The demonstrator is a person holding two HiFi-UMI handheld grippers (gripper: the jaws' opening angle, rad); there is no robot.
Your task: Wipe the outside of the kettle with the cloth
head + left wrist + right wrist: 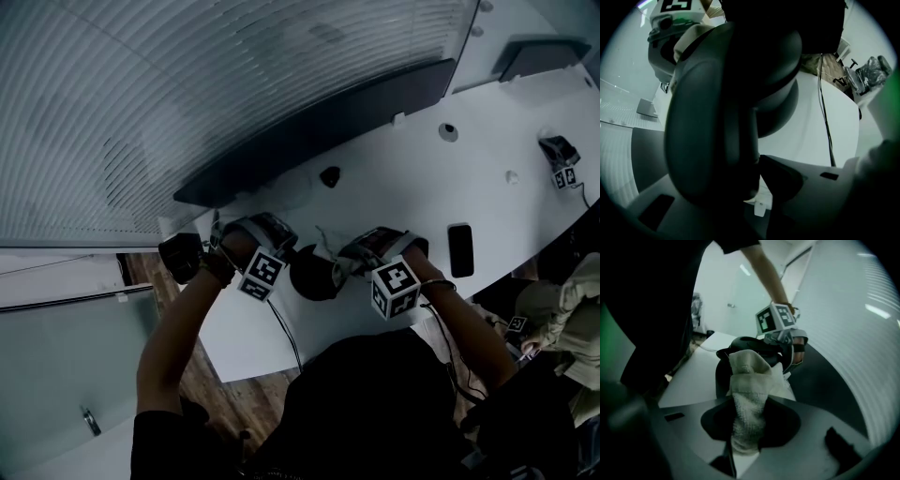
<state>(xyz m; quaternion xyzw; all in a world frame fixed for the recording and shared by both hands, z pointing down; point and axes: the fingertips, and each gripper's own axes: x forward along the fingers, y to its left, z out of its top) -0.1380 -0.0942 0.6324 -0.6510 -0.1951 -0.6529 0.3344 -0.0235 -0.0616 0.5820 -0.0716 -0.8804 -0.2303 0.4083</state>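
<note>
Head view, desk: dark rounded kettle [314, 274] stands near the front edge of the wide white desk [403, 178].
Left gripper [757, 187]: clamped on the kettle, steadying it.
Right gripper [747, 432]: pinching the white terry cloth [749, 390] against the kettle's side.
Progress: I judge wiping is in hand, with most of the sides left.
Obstacles: a thin black cable [286, 336] trails over the front edge just beside the kettle.

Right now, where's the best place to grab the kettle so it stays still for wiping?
Likely its handle, coming from the person's left: that thick loop fits between jaws, and the left gripper is clamped there, leaving the kettle body free for the cloth.
</note>
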